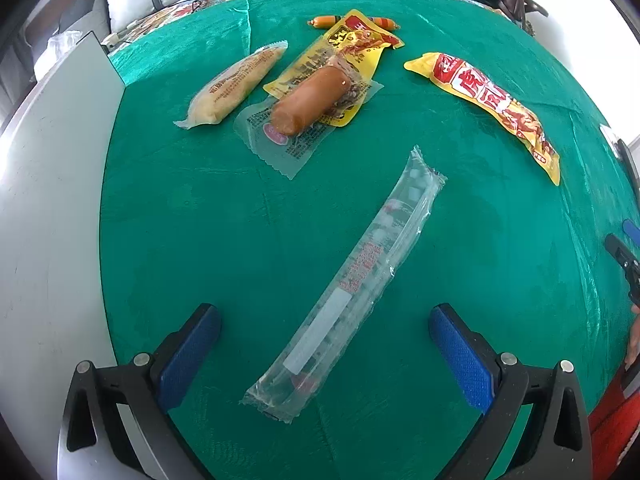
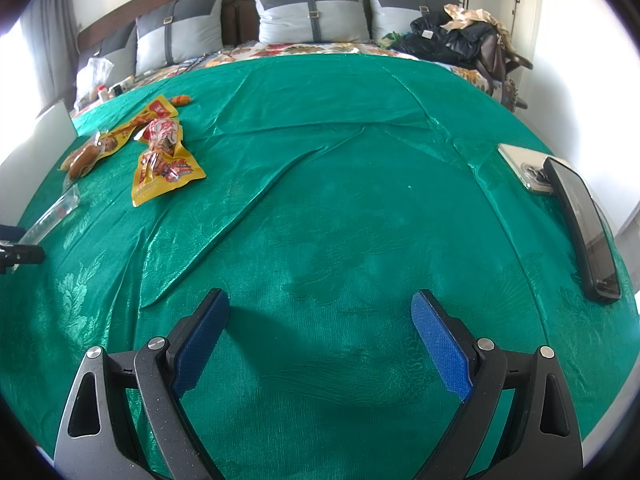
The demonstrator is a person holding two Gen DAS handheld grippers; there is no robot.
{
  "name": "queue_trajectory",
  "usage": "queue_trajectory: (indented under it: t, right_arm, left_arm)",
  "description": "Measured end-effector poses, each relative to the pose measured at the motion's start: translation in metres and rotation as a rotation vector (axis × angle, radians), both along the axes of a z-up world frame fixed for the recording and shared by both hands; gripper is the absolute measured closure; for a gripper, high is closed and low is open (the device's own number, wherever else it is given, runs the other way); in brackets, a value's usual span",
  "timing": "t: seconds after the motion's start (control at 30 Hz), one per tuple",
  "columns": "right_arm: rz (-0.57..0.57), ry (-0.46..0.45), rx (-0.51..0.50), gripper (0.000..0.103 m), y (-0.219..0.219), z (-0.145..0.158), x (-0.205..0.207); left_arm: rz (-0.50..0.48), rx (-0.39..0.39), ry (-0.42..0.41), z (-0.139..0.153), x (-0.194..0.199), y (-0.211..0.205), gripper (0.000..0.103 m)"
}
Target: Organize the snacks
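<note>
My left gripper (image 1: 325, 322) is open, its blue pads on either side of a long clear-wrapped snack stick (image 1: 344, 288) lying on the green cloth (image 1: 200, 240). Beyond it lie a wrapped brown sausage (image 1: 310, 100) on a yellow packet (image 1: 340, 64), a pale bread-like pack (image 1: 232, 88), a yellow-red packet (image 1: 492, 108) and small orange sausages (image 1: 325, 21). My right gripper (image 2: 320, 312) is open and empty over bare green cloth (image 2: 340, 200). The snack pile (image 2: 160, 148) lies far left in the right wrist view.
A white box or board (image 1: 52, 208) stands at the cloth's left edge. A phone (image 2: 524, 168) and a black slab-like device (image 2: 584, 232) lie at the right. Pillows (image 2: 312, 12) and a heap of clothes (image 2: 452, 38) are at the back.
</note>
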State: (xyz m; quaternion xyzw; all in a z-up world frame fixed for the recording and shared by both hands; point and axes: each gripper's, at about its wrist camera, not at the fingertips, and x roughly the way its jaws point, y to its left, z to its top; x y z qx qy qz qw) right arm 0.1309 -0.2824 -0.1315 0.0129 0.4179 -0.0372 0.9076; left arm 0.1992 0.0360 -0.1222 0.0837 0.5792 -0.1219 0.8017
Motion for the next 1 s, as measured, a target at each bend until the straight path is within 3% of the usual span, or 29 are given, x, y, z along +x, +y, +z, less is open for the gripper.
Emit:
queue_trajectory:
  t: [0.2, 0.3, 0.37, 0.4, 0.5, 0.63, 0.83, 0.9, 0.97, 1.0]
  right_arm:
    - [0.0, 0.0, 0.0, 0.008, 0.0, 0.0, 0.0]
    - [0.0, 0.0, 0.0, 0.008, 0.0, 0.0, 0.0]
    - [0.0, 0.0, -0.001, 0.008, 0.0, 0.0, 0.0]
    - [0.0, 0.0, -0.001, 0.008, 0.0, 0.0, 0.0]
    - [0.001, 0.0, -0.001, 0.008, 0.0, 0.0, 0.0]
    - [0.0, 0.0, -0.001, 0.008, 0.0, 0.0, 0.0]
    - [0.0, 0.0, -0.002, 0.008, 0.001, 0.0, 0.0]
    - [0.001, 0.001, -0.002, 0.008, 0.0, 0.0, 0.0]
    - [0.001, 0.001, -0.001, 0.008, 0.0, 0.0, 0.0]
    - [0.001, 0.001, -0.001, 0.008, 0.0, 0.0, 0.0]
  left_arm:
    - [-0.023, 0.026, 0.071, 0.0, 0.002, -0.001, 0.001]
    - [-0.04, 0.004, 0.023, 0.011, -0.009, -0.006, 0.034]
    - [-0.039, -0.006, 0.003, 0.016, -0.016, -0.007, 0.068]
    - [-0.02, -0.011, -0.002, 0.017, -0.019, -0.006, 0.077]
    - [0.053, -0.105, 0.009, 0.02, -0.028, 0.004, 0.084]
    - [0.126, -0.193, -0.001, 0.019, -0.052, 0.006, 0.085]
    - [0.107, -0.148, -0.056, 0.017, -0.06, 0.001, 0.082]
    - [0.091, -0.14, -0.061, 0.016, -0.054, -0.002, 0.07]
    - [0.083, -0.124, -0.068, 0.014, -0.047, -0.007, 0.035]
    - [0.072, -0.111, -0.073, 0.013, -0.044, -0.01, 0.029]
